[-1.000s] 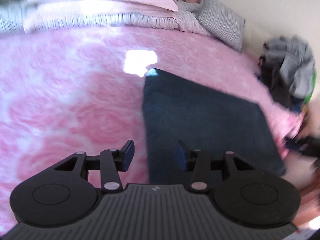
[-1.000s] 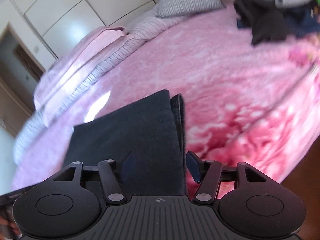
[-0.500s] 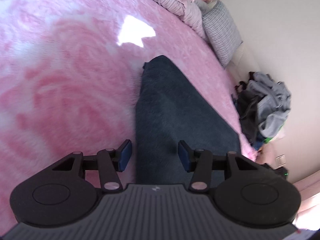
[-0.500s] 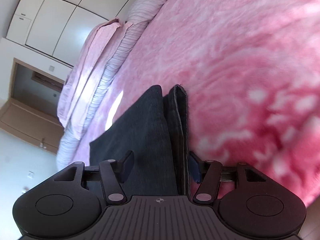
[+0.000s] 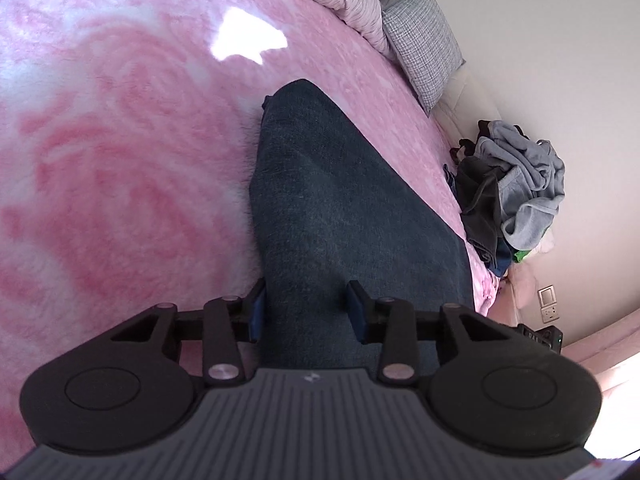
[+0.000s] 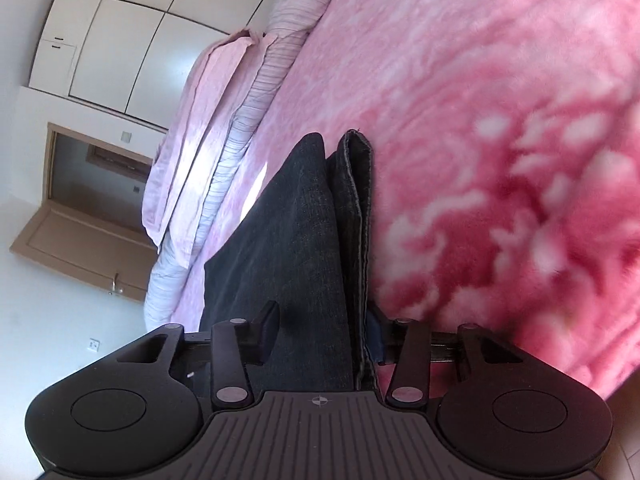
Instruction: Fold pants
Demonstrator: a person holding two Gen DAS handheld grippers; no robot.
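Dark blue folded pants (image 5: pixel 340 200) lie flat on the pink fleece blanket (image 5: pixel 120 160). My left gripper (image 5: pixel 307 311) is open, its two fingers straddling the near left corner of the pants, with cloth between them. In the right wrist view the pants (image 6: pixel 292 232) show stacked folded layers and a stitched seam edge along their right side. My right gripper (image 6: pixel 323 332) is open as well, its fingers either side of that near right corner. The right fingertip (image 6: pixel 376 334) sits just beyond the seam edge.
A heap of grey and black clothes (image 5: pixel 516 200) sits at the bed's far right by the wall. A grey checked pillow (image 5: pixel 424 40) and striped bedding (image 6: pixel 240 128) lie at the head. White wardrobes (image 6: pixel 132 20) and a door (image 6: pixel 84 240) stand beyond.
Both grippers have dropped lower and closer to the near edge of the pants, which now lies between each pair of fingers. Both have stayed open.
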